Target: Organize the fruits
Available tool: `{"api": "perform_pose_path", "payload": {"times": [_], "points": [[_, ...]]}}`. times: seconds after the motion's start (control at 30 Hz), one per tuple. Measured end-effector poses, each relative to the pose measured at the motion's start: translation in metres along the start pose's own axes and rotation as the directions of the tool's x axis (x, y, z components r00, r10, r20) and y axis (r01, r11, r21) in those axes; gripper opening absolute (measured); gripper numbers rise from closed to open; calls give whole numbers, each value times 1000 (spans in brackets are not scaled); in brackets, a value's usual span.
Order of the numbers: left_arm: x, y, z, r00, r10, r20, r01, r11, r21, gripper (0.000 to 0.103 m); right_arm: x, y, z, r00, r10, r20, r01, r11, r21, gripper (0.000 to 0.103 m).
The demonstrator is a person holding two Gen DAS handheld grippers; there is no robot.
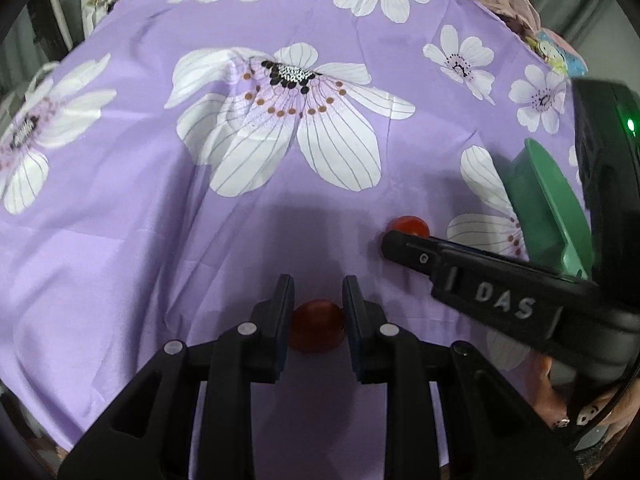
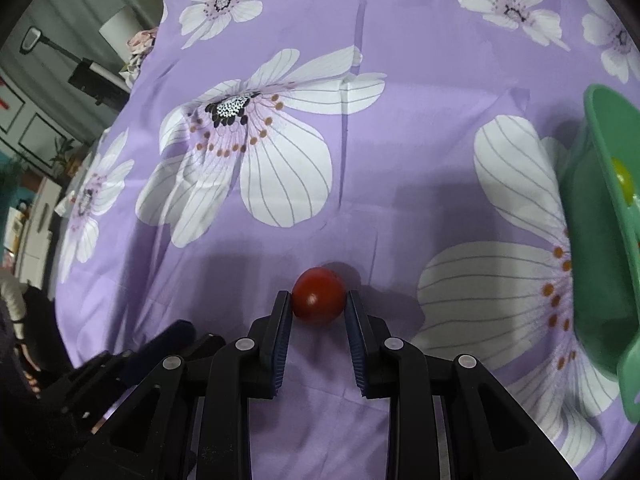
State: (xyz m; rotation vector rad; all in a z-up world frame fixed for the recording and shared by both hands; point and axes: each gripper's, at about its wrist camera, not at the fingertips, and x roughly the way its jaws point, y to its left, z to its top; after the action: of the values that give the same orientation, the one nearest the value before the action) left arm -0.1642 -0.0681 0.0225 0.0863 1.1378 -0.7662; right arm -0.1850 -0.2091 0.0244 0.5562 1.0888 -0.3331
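Covering the desk (image 1: pixel 120 208) is a purple cloth (image 2: pixel 400 160) with big white flowers on it. The cloth has soft folds and creases, and it hangs over the far edge.

The left tongs (image 1: pixel 318 292) are squeezed on a small red tomato (image 1: pixel 318 326). The tomato sits deep between the two black fingers, just above the cloth.

The right tongs (image 2: pixel 318 300) are clamped on another red tomato (image 2: pixel 319 295). Only the very tips touch it, one on each side, and it is right down at the cloth. In the left view the same tomato peeks out behind the tip of the right tongs, which reach in from the right side. The two tomatoes are near each other.

A green bowl (image 2: pixel 600 240) stands on the cloth, off to the right of both tongs. Something round and yellow-green (image 2: pixel 622 182) shows inside it, but I cannot tell what it is.

Past the desk, the room is dim. On the left in the right view there are grey wall panels, a black lamp on an arm (image 2: pixel 80 64) and a little green plant (image 2: pixel 66 152). In the left view some pink cloth (image 1: pixel 500 4) lies bunched up behind the far edge of the desk.
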Motion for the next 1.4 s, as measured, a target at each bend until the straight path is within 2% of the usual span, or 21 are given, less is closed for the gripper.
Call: {"api": "perform_pose_path", "payload": {"times": [0.2, 0.53, 0.6, 0.67, 0.8, 0.97, 1.1, 1.23, 1.33, 1.4], "points": [[1, -2, 0, 1000, 0, -8, 0, 1000, -15, 27, 1, -4, 1, 999, 45, 3, -45, 999, 21, 29], [1, -8, -1, 999, 40, 17, -41, 999, 16, 25, -3, 2, -2, 1000, -6, 26, 6, 1000, -1, 29], [0, -10, -1, 998, 52, 22, -53, 998, 26, 24, -8, 3, -2, 999, -6, 41, 6, 1000, -9, 29], [-4, -15, -2, 997, 57, 46, -59, 997, 50, 18, -15, 4, -2, 998, 0, 64, 1, 1000, -17, 29], [-12, -23, -2, 996, 21, 81, -27, 997, 72, 18, -33, 3, -2, 994, 28, 110, -26, 999, -19, 28], [-14, -21, -1, 997, -25, 71, 20, 998, 60, 17, -50, -4, -3, 987, 53, 152, -52, 999, -11, 28], [-16, -17, 2, 998, -34, 60, 31, 999, 45, 17, -57, -7, -2, 980, 76, 184, -76, 997, -9, 28], [-16, -10, 3, 998, -48, 38, 47, 999, 15, 17, -48, -7, 5, 977, 114, 179, -117, 993, 3, 28], [-14, -10, 2, 999, -28, 31, 27, 1000, 15, 17, -32, 6, 15, 978, 151, 143, -150, 988, -23, 29], [-10, -7, 0, 1000, -14, 10, 14, 1000, 14, 17, -22, 15, 18, 982, 141, 122, -136, 990, -42, 32]]}}
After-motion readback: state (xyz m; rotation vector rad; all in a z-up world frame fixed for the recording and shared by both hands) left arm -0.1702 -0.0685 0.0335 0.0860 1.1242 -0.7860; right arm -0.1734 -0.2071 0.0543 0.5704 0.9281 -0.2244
